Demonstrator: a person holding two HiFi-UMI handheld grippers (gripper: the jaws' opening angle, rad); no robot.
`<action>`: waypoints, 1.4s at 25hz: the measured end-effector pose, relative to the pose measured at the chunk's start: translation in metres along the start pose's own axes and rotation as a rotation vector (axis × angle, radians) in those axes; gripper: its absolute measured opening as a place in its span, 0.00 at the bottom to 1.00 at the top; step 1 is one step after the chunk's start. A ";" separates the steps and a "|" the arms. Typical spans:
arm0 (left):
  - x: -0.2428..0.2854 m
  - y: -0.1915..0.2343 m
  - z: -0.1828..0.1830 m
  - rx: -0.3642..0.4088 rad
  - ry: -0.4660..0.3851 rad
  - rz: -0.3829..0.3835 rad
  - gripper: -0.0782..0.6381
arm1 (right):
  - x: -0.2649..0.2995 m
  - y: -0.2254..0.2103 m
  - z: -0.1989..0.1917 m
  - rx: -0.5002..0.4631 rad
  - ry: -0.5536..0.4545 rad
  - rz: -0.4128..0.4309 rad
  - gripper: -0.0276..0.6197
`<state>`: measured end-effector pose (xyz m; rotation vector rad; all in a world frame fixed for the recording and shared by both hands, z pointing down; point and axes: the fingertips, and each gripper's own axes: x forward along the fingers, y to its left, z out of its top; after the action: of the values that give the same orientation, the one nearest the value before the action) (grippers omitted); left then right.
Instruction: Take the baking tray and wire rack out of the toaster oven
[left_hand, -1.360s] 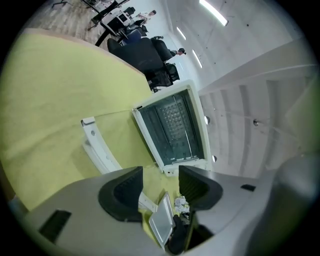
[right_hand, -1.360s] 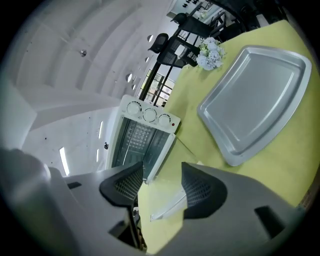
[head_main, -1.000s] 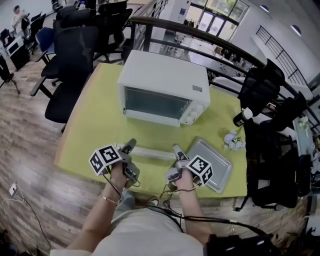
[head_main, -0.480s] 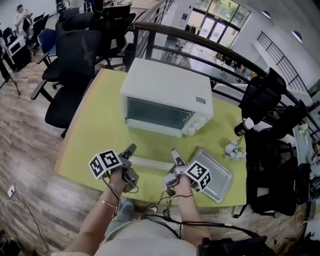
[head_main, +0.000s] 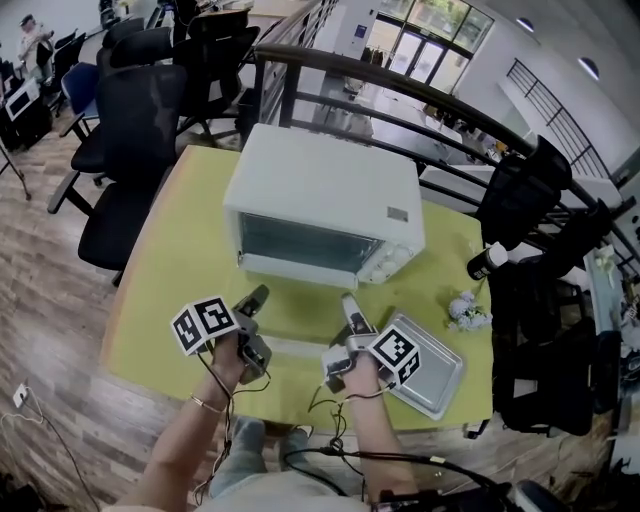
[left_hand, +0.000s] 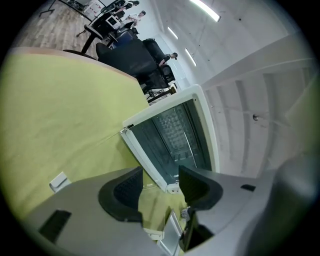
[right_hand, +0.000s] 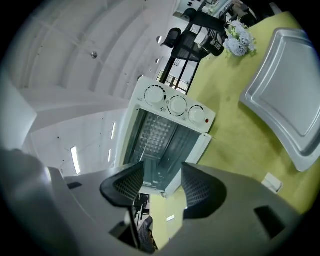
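Note:
The white toaster oven (head_main: 320, 200) stands at the middle of the yellow-green table (head_main: 170, 290), its glass door shut. A grid pattern shows through the glass (right_hand: 152, 135), also in the left gripper view (left_hand: 172, 135). The silver baking tray (head_main: 432, 367) lies empty on the cloth at the front right, beside my right gripper (head_main: 350, 305); it also shows in the right gripper view (right_hand: 287, 100). My left gripper (head_main: 255, 300) is open just before the oven's front, nothing between its jaws (left_hand: 160, 182). The right gripper (right_hand: 162, 185) is likewise open and empty, pointing at the door.
A pale narrow strip (head_main: 295, 347) lies on the cloth between the grippers; what it is I cannot tell. A small bunch of white flowers (head_main: 465, 312) and a dark bottle (head_main: 487, 262) are at the right edge. Black office chairs (head_main: 140, 120) stand left.
Both grippers have moved across the cloth toward the oven's front, and the oven now looms closer to them. Their jaws stay open and empty.

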<state>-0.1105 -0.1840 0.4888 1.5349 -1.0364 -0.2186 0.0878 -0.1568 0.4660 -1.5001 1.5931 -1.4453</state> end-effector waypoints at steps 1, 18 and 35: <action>0.004 -0.003 0.002 0.003 0.001 -0.005 0.40 | 0.003 0.000 0.002 0.003 -0.003 0.004 0.39; 0.062 -0.029 0.060 -0.023 -0.118 -0.101 0.40 | 0.054 0.009 0.039 0.034 -0.095 0.080 0.38; 0.095 -0.043 0.101 -0.093 -0.262 -0.275 0.39 | 0.097 0.023 0.058 -0.008 -0.193 0.149 0.37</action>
<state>-0.1011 -0.3266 0.4628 1.5890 -0.9988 -0.6656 0.1060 -0.2704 0.4559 -1.4451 1.5581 -1.1765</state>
